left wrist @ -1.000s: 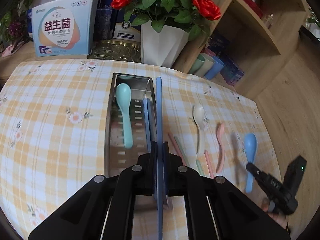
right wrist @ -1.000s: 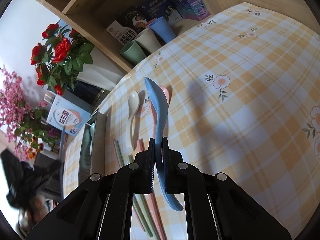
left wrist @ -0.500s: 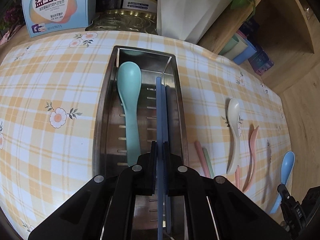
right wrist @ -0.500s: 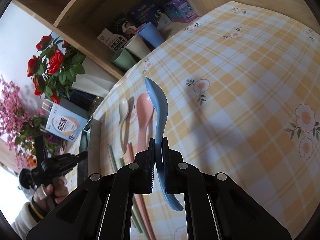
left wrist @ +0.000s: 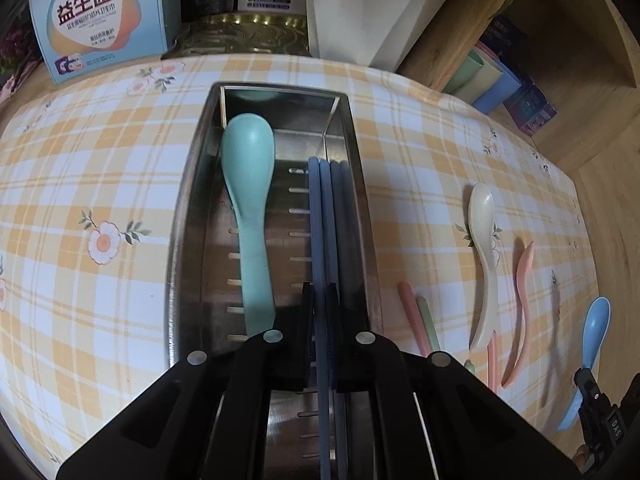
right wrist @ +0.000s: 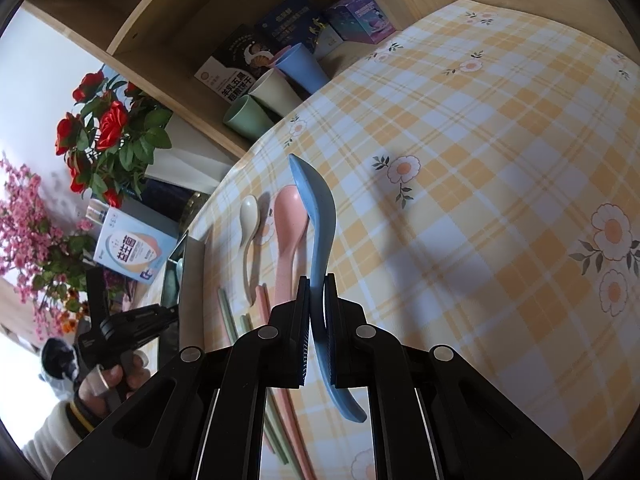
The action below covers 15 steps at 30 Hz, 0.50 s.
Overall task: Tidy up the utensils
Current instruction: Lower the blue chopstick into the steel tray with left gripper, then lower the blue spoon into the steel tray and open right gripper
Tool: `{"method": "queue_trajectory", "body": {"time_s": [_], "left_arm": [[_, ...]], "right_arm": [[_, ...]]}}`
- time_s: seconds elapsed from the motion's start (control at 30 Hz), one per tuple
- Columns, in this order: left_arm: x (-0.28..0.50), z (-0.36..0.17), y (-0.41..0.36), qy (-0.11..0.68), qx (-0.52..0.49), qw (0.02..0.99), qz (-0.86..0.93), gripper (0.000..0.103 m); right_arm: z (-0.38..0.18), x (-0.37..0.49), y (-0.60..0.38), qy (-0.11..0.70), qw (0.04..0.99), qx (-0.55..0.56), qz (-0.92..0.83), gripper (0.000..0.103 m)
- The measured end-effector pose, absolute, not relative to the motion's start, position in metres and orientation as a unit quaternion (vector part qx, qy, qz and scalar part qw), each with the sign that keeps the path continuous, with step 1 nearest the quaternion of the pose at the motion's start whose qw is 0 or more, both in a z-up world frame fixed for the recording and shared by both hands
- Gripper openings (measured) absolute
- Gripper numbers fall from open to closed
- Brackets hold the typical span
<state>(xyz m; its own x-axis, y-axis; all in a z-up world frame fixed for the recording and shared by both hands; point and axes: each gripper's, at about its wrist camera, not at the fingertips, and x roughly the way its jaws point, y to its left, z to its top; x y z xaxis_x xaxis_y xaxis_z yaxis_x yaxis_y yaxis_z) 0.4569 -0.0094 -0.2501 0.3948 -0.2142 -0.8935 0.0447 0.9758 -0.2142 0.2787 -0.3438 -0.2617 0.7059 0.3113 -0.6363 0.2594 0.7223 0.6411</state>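
L gripper [left wrist: 319, 300] clamped on blue chopstick [left wrist: 315, 216], low inside steel tray [left wrist: 188, 216], w/ second blue chopstick [left wrist: 329, 216] touching alongside; teal spoon [left wrist: 250, 200] lies left of them. Right of tray on checked cloth [left wrist: 100, 168]: pink + green sticks [left wrist: 418, 318], cream spoon [left wrist: 484, 248], pink spoon [left wrist: 522, 304]. R wrist view: R gripper [right wrist: 317, 300] clenched on blue spoon [right wrist: 318, 216], held off cloth, bowl fwd. Pink spoon just left, partly hidden behind it; cups [right wrist: 272, 92] on shelf beyond.

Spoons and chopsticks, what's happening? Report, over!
Left gripper shut on blue chopstick, low inside metal tray. Right gripper shut on blue spoon, lifted. Nothing blocking.
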Motion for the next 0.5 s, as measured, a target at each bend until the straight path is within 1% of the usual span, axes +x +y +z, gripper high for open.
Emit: {"method": "queue_trajectory", "body": {"time_s": [0.07, 0.13, 0.23, 0.3, 0.37, 0.5], "left_arm": [[0.456, -0.244, -0.006, 0.537, -0.081, 0.835, -0.084, 0.011], [0.453, -0.236, -0.003, 0.530, -0.080, 0.840, -0.085, 0.014], [0.444, -0.218, 0.003, 0.511, -0.070, 0.852, -0.094, 0.014], [0.436, -0.208, 0.005, 0.499, -0.062, 0.858, -0.103, 0.017], [0.425, -0.196, 0.006, 0.485, -0.045, 0.866, -0.113, 0.028], [0.399, -0.183, 0.014, 0.461, -0.005, 0.879, -0.123, 0.038]], "right_arm": [[-0.261, 0.278, -0.343, 0.383, 0.846, 0.371, 0.017, 0.007], [-0.259, 0.278, -0.342, 0.384, 0.846, 0.369, 0.018, 0.007], [-0.256, 0.279, -0.337, 0.386, 0.846, 0.367, 0.023, 0.007], [-0.254, 0.279, -0.333, 0.387, 0.846, 0.364, 0.028, 0.007], [-0.252, 0.280, -0.328, 0.390, 0.846, 0.361, 0.033, 0.007], [-0.245, 0.288, -0.311, 0.402, 0.845, 0.350, 0.050, 0.007]]}}
